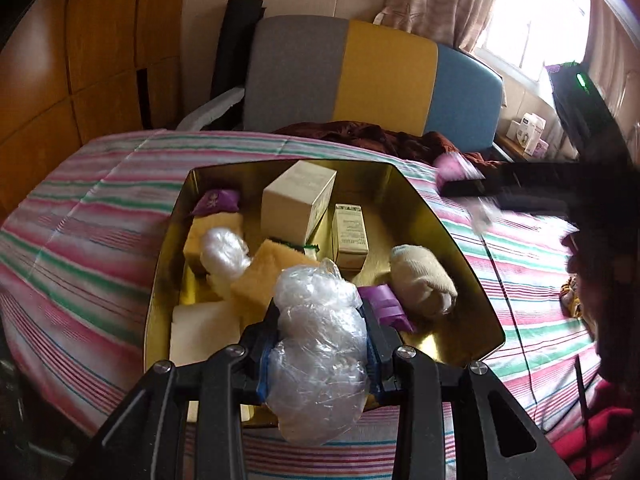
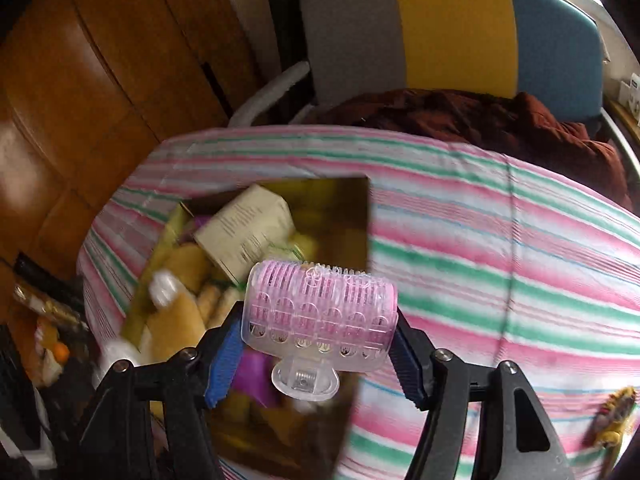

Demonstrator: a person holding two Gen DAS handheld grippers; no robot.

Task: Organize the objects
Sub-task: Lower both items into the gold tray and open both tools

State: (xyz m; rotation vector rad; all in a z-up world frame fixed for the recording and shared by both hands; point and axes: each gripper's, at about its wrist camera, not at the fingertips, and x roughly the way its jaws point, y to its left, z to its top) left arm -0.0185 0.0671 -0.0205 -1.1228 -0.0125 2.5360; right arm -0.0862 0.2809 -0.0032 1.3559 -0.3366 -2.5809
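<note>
The crumpled clear plastic bag (image 1: 320, 344) sits low in the frame's centre, clamped in your left gripper (image 1: 322, 354) over the gold tin's (image 1: 460, 268) near edge, while your right gripper (image 2: 320, 344) pinches a pink, clear-shelled hair roller (image 2: 320, 312) lengthwise beside that tin on the striped bedsheet (image 2: 500, 240).

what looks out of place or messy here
Nothing is spilled or broken. The gold tray is a loose jumble: the big cream box sits askew, with sponges and a rolled sock lying at odd angles. One small patterned item lies alone on the striped bedcover, outside the tray.
</note>
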